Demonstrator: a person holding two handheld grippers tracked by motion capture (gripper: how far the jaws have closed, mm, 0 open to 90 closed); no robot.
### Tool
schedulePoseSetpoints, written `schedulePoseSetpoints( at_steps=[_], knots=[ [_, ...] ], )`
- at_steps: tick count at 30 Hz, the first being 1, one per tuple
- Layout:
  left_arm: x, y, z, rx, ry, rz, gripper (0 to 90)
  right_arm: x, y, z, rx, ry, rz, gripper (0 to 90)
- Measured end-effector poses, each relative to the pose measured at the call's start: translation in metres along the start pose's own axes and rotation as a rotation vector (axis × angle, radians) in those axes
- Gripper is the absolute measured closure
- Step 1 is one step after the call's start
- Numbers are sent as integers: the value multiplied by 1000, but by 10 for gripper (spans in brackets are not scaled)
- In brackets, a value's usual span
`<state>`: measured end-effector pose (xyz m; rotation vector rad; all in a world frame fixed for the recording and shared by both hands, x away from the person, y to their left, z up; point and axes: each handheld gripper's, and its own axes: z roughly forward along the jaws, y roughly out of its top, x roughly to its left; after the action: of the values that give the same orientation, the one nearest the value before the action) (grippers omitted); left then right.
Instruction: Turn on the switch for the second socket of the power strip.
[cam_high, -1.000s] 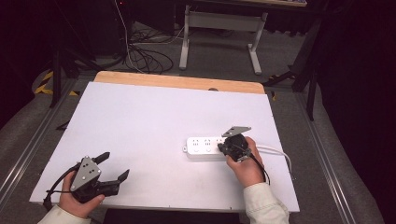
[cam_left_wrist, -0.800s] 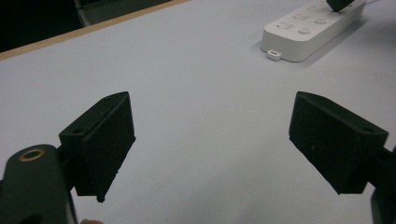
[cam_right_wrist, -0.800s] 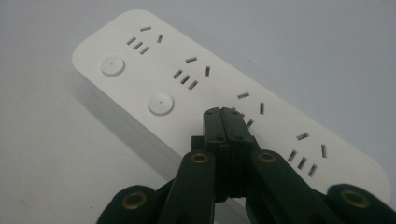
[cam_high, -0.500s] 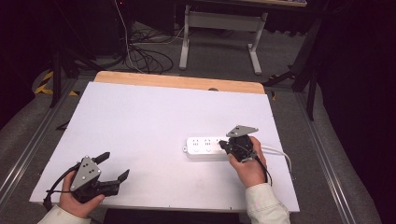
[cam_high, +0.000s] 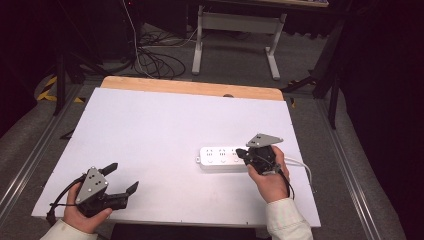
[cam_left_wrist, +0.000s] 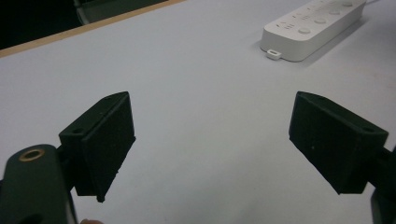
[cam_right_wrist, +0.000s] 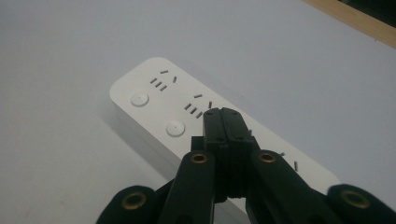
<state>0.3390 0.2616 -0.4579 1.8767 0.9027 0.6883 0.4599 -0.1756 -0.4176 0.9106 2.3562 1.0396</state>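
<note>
- High view: right gripper (cam_high: 243, 151), jaws closed on nothing, over the power strip (cam_high: 220, 158) near the worktop's (cam_high: 150, 125) right edge.
- Left gripper (cam_high: 123, 178) wide open, empty, near the front-left corner.

Closed hand-held gripper (cam_right_wrist: 227, 122) above power strip (cam_right_wrist: 159, 100)

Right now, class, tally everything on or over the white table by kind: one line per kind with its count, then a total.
Power strips: 1, white, on the table's right side
Grippers: 2, the left gripper with jaws apart, the right gripper with jaws together over the strip
Total: 3
</note>
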Motion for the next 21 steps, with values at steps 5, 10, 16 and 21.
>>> schedulePoseSetpoints(
  at_steps=[5, 10, 16, 21],
  knots=[
    [0, 0, 0, 0, -1, 3, 145, 2, 4, -6, -11, 2, -5, 900],
    [0, 0, 0, 0, 0, 3, 145, 2, 4, -6, -10, 4, -1, 900],
    [1, 0, 0, 1, 0, 0, 145, 3, 6, -13, -33, 11, 9, 757],
    [0, 0, -1, -2, -1, -1, 145, 5, 9, -19, -61, 13, 5, 580]
  ],
)
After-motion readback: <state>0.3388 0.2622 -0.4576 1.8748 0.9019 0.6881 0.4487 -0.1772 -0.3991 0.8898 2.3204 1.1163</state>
